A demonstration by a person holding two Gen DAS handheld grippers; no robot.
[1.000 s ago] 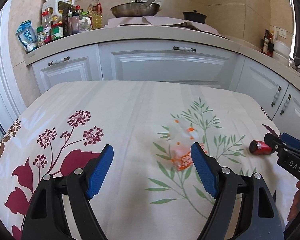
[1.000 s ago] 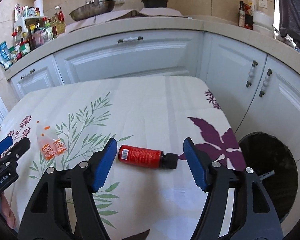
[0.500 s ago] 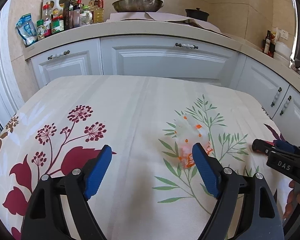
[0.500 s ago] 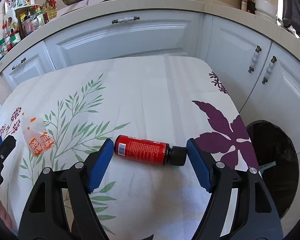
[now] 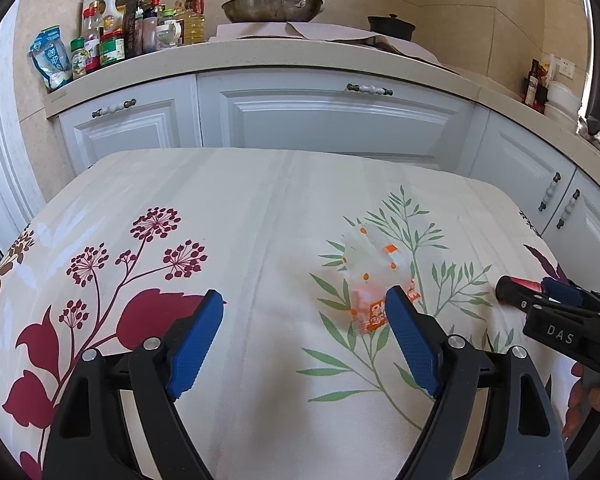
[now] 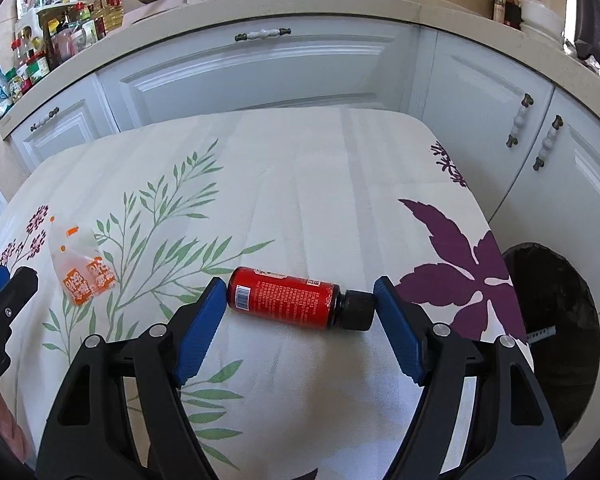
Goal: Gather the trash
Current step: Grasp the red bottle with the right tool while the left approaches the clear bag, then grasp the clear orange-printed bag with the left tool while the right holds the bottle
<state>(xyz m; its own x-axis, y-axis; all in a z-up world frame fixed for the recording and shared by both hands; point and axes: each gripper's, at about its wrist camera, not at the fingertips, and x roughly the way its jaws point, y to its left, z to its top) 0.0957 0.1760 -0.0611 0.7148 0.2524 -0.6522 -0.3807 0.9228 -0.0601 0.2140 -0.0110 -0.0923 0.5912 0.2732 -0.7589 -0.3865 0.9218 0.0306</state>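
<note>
Two blue pads of the right gripper (image 6: 299,296) are spread wide, pinching nothing; the red bottle (image 6: 284,297) is bracketed lengthwise between them, base by the left pad, cap by the right. Beyond the right pad, the bin (image 6: 556,320) is seen.

Home kitchen: cabinets (image 5: 332,120), frying pan (image 5: 272,6).

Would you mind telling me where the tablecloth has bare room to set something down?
Free: the far strip toward the cabinets, and the left side over the red flowers. Crowded: near the plastic wrapper and red bottle.
</note>
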